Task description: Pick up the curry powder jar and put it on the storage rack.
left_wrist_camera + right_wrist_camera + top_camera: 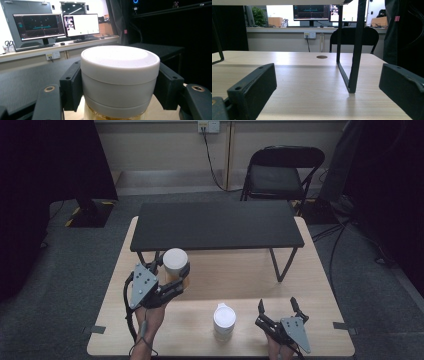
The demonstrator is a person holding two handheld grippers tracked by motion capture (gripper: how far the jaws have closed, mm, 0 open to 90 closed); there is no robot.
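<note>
Above the desk (310,285), near its left side, the left gripper (172,285) clamps a white-lidded jar (175,262) just below the lid, holding it upright in front of the black shelf (215,225). Near the front edge, the right gripper (280,307) rests with jaws wide apart and nothing between them, just right of a second white-lidded jar (224,320) standing on the desk.
</note>
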